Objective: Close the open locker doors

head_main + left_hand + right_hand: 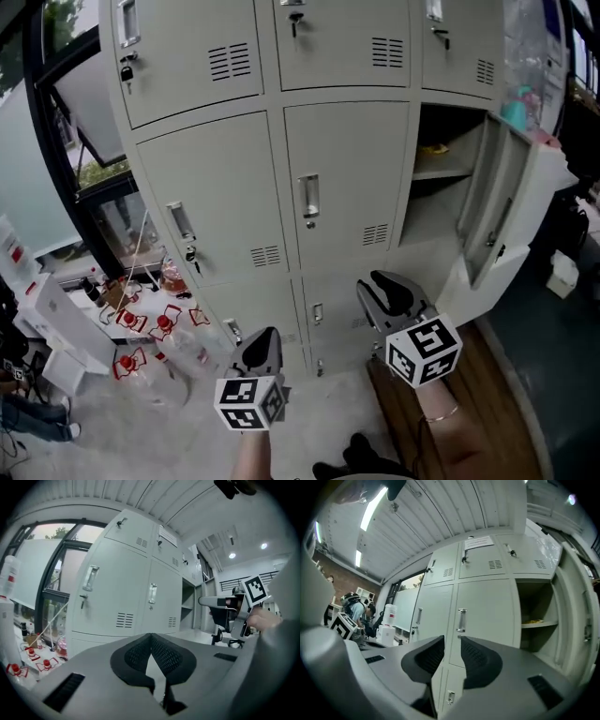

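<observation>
A bank of pale grey lockers [309, 141] fills the head view. One middle-row door [487, 202] at the right stands swung out, showing an open compartment [439, 173] with a shelf and something yellow on it. The other doors in sight lie flat. My left gripper [262, 345] hangs low in front of the bottom row; its jaws meet at the tips [151, 637] with nothing held. My right gripper [386, 289] is further right, below and left of the open door [577, 616]. Its jaws [452, 645] stand apart with nothing between them.
Several red-capped bottles [141, 342] and white boxes [47, 319] lie on the floor at the left by a dark window frame. A brown wooden strip [492, 375] runs along the floor at the right. A person [352, 609] stands far off beside a water bottle [389, 616].
</observation>
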